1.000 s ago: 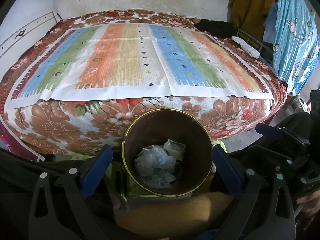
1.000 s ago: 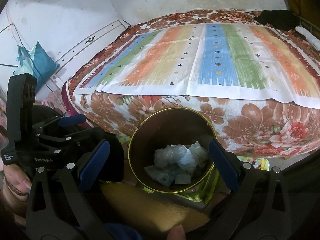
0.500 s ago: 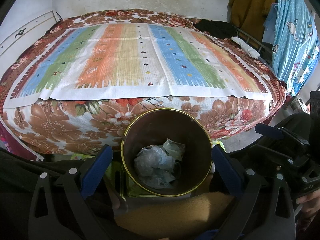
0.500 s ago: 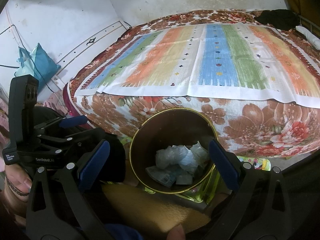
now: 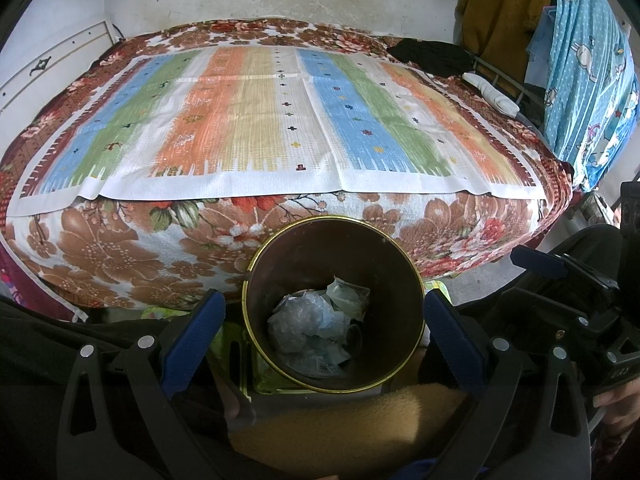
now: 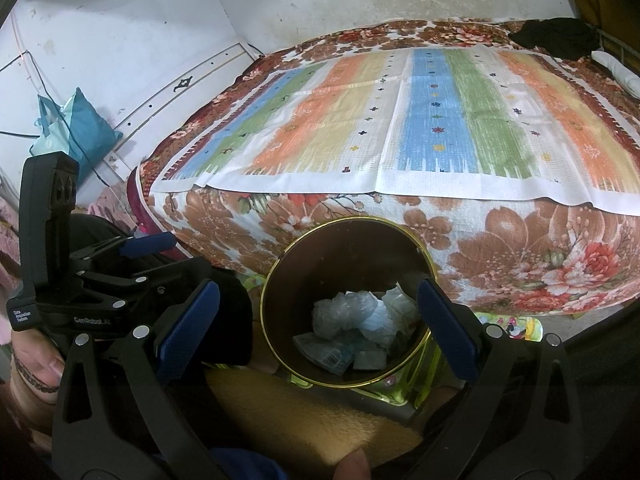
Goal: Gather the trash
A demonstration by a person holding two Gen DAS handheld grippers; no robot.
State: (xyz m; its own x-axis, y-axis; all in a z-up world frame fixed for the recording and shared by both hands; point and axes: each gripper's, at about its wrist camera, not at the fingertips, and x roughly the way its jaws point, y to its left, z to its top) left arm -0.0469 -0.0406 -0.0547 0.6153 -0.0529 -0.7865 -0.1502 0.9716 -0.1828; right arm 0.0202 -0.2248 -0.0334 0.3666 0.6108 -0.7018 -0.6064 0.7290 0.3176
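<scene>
Left wrist view: the bin [image 5: 334, 312] holds crumpled trash [image 5: 316, 326], framed by the released left hand-held gripper [image 5: 320, 336], before the bed [image 5: 280, 120].

Right wrist view: same bin [image 6: 348, 300], trash [image 6: 352, 328] inside; right hand-held gripper [image 6: 320, 324] released; bed [image 6: 400, 128] beyond.

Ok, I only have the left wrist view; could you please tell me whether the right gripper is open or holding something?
Observer: The right gripper is open and empty, and the bin shows between its fingers.
Operator: Thank you. Is there anything by the wall left of the bed?
Observer: Yes, a teal bag leans against the wall there.
Operator: And what do you see behind the left gripper?
Observer: A hand holds its handle, to the left of the bin.
</scene>
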